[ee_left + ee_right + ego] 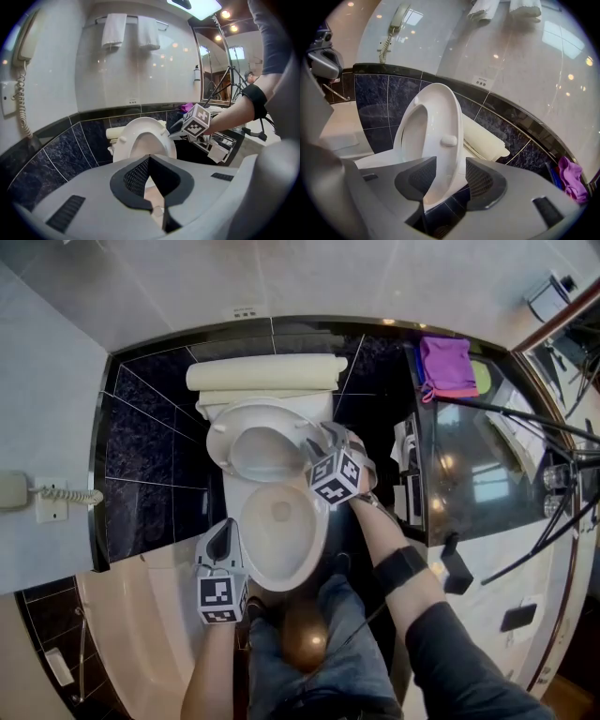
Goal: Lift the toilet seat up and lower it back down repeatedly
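The white toilet seat [223,442] [123,140] [440,112] stands tilted, partly raised over the bowl [281,554]. Behind it the cream lid [262,374] leans against the wall. My right gripper [315,448] [176,131] [451,164] is shut on the seat's right rim, which fills the space between its two dark pads [485,180]. My left gripper [223,538] [149,159] hangs by the bowl's left front. Its tips meet with nothing between them, and it touches neither seat nor bowl.
Dark blue tiled wall [150,456] runs behind and left of the toilet. A wall phone [14,491] hangs at the left, and a bathtub rim [122,615] lies below it. A dark counter [487,465] with a purple cloth [446,364] stands right. The person's legs [323,652] are in front of the bowl.
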Available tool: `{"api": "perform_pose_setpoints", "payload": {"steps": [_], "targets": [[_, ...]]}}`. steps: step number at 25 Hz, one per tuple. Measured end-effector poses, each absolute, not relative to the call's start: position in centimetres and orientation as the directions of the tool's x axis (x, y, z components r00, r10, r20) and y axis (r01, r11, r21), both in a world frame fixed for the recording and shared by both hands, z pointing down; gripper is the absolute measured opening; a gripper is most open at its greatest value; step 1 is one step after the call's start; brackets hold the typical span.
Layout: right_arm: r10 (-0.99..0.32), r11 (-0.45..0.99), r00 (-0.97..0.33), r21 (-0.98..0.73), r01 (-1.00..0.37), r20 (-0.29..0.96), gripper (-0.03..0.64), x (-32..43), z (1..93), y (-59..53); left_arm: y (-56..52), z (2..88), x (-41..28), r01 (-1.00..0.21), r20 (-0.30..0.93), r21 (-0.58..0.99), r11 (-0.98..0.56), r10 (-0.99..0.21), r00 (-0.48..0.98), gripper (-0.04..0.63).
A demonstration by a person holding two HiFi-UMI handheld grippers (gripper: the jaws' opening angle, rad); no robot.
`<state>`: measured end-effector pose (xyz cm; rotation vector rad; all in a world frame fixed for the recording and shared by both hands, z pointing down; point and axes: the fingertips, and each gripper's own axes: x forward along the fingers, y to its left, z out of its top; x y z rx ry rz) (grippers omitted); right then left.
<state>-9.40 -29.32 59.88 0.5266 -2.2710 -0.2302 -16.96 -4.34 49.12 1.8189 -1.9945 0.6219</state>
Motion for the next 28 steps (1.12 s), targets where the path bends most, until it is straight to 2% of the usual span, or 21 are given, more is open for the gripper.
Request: {"api": "perform_pose_setpoints", "payload": {"steps": [6, 14, 28], "targets": [[-0.436, 0.900, -0.614, 0.301, -0.316, 0.658, 0.107, -9.8, 61.6, -30.8, -3.1, 51.2, -18.0, -0.991, 0.575, -0.079, 0.112, -0.807, -0.137, 0.000], [-0.426, 0.904, -0.624, 0.282, -0.321, 0.655, 0.091, -9.6, 61.3, -30.2, -2.6, 53.0, -17.4, -0.992, 0.600, -0.060, 0.113, -0.790, -0.126, 0.000], [-0.487, 0.869, -0.616, 0.414, -0.271, 0.619, 0.087, -6.3, 60.1, -22.5, 2.7, 58.0, -15.0, -0.991, 0.681, 0.037, 0.125, -0.730, -0.067, 0.000]]}}
